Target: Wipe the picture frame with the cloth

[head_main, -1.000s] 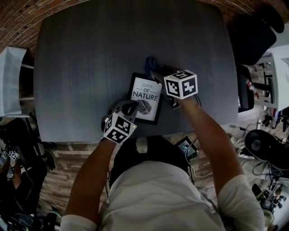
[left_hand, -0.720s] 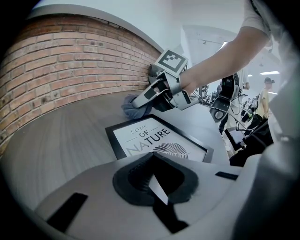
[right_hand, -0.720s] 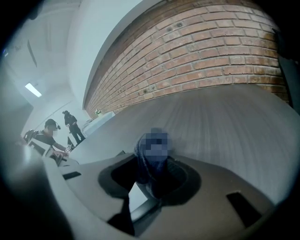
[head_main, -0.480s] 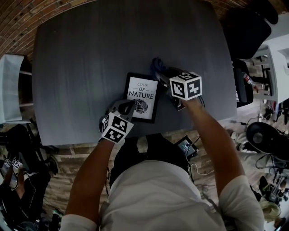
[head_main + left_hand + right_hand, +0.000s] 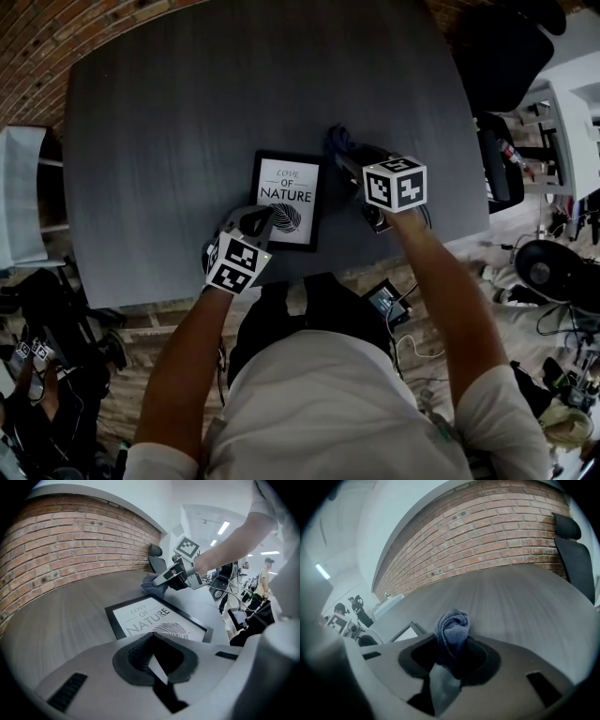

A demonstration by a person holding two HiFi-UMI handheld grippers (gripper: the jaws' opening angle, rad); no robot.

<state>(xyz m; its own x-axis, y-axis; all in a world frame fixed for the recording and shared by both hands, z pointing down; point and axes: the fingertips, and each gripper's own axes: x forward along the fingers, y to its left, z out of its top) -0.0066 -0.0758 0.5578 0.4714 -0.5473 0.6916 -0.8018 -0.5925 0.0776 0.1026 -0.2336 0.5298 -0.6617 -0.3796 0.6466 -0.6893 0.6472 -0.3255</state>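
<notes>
- Over the dark grey table (image 5: 178,112), head view: the picture frame (image 5: 288,200) lies flat near the front edge. It is black-rimmed with a white print reading "LOVE OF NATURE".
- Same view: the left gripper (image 5: 262,219) sits at the frame's near-left corner, its tip over the black rim. Whether it presses on the rim cannot be confirmed from here.
- Same view: the right gripper (image 5: 343,156) is off the frame's far-right corner, over bare table. The blue cloth (image 5: 335,140) is bunched at its tip, just beside the frame and not on it.
- Left gripper view: the jaws are clenched together with nothing between them. The frame lies directly beyond them, print facing up.
- Same view: past the frame's far corner, the right gripper is angled down with the cloth at its tip, close to the tabletop. A brick wall (image 5: 70,541) stands behind the table.
- Right gripper view: the jaws are clamped on the cloth, which stands up between them as a rolled blue wad. One corner of the frame shows to the left of the jaws, apart from the cloth.
- Same view: open tabletop runs ahead to the brick wall, with a black chair (image 5: 576,550) at the far right.
</notes>
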